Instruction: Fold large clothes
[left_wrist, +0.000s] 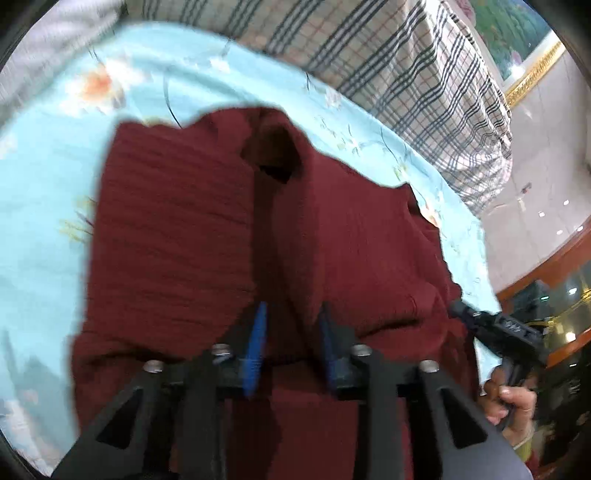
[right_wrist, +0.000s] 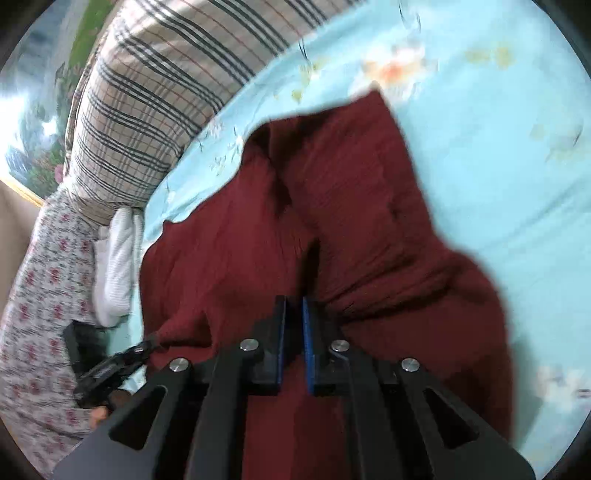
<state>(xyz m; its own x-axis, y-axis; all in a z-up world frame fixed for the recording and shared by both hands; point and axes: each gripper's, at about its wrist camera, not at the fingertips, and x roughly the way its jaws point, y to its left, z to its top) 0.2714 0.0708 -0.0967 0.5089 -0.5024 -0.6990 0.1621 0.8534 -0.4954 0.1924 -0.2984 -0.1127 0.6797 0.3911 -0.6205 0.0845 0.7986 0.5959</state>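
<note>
We start on the left, where the left tool (left_wrist: 291, 332) hangs low over the near edge of the dark red garment (left_wrist: 207, 229). Its blue pads (left_wrist: 258, 332) stand a little apart, with a ridge of the cloth rising between them, but blur keeps us from telling whether the pads press on that ridge. The garment itself lies spread on the bed, on the pale blue flowered sheet (left_wrist: 44, 184), with its neck opening towards the checked pillow (left_wrist: 388, 62) at the far side. We judge it is laid out flat like this so that the near hem can be lifted and carried over in a fold.

Moving right, the right tool (right_wrist: 294, 332) sits over the same near edge with its pads almost together — only a thin slit shows. Cloth bunches up just ahead of the tips, and we cannot make out whether any of it is pinched. We would guess both tools work one hem so that it rises evenly.

Much is cut off: the near hem hides beneath both tools, the sleeves are lost in folds, and motion blur smears the edges — the person shows only as a hand (left_wrist: 513, 402) and a flowered sleeve (right_wrist: 40, 295).
</note>
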